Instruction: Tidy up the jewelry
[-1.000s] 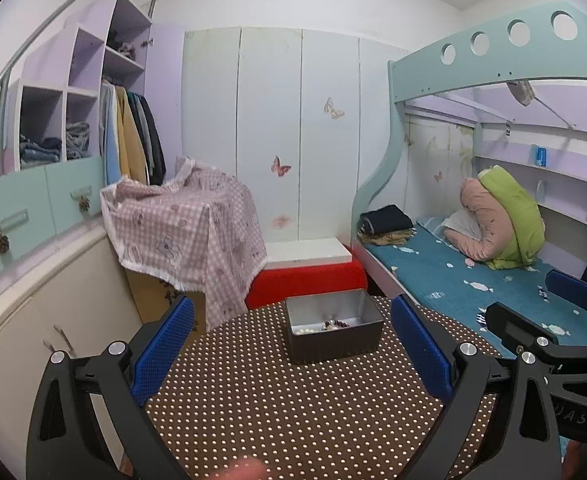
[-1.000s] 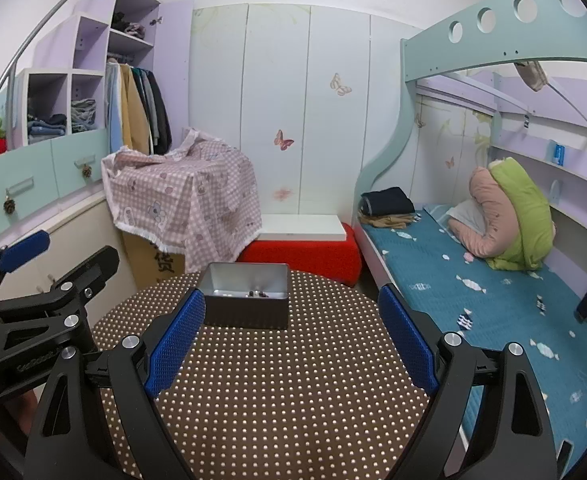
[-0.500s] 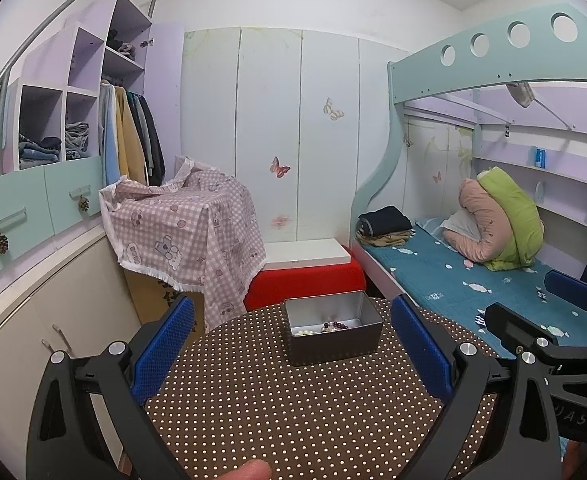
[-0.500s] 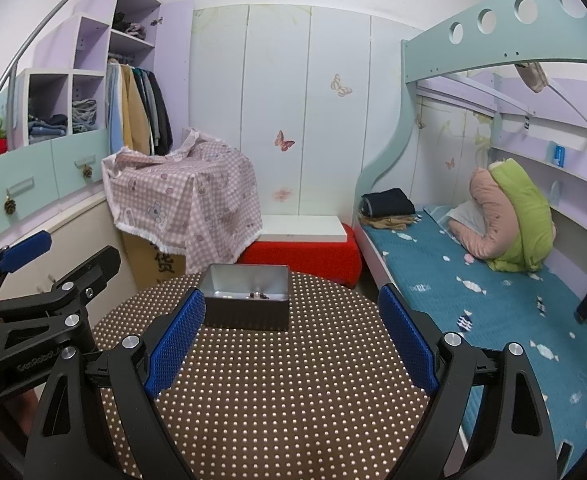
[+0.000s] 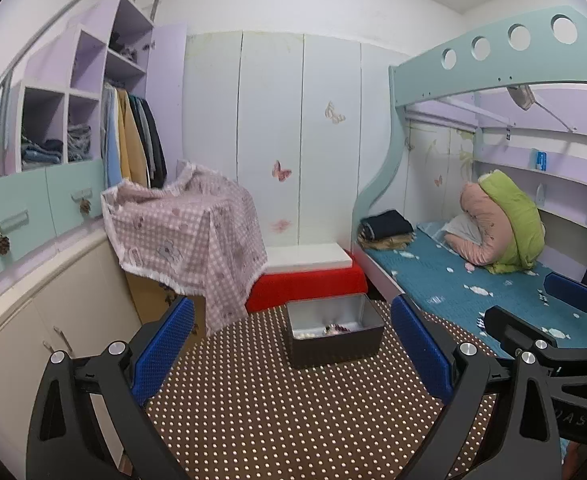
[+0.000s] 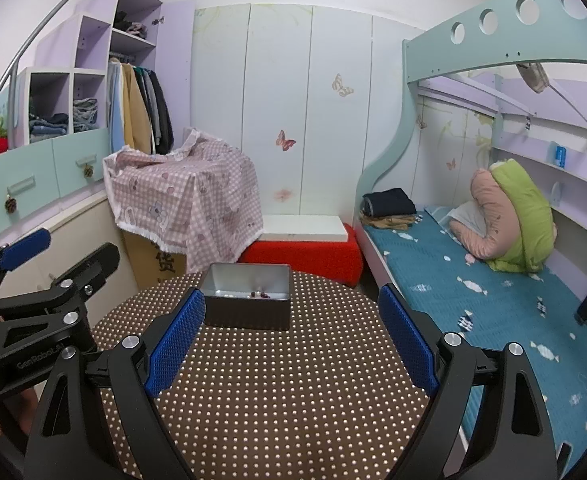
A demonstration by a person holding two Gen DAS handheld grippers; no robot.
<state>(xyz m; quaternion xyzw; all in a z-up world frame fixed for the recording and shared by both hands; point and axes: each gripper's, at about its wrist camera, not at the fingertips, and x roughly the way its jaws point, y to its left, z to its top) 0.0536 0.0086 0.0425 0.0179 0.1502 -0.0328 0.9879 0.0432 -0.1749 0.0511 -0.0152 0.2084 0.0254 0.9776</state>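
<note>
Child's bedroom in a home, bunk bed [image 5: 473,80] with teal sheet and folded quilts beyond the right fingers, open wardrobe [image 5: 133,136] of hanging clothes beyond the left, butterfly stickers [image 6: 285,141] on wall panels straight ahead

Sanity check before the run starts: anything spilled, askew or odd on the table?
Nothing stands out. The grey rectangular metal tin sits upright on the brown white-dotted tablecloth, with a few small beaded jewelry pieces lying inside it; none have spilled onto the cloth. It sits slightly turned in the left wrist view.
</note>
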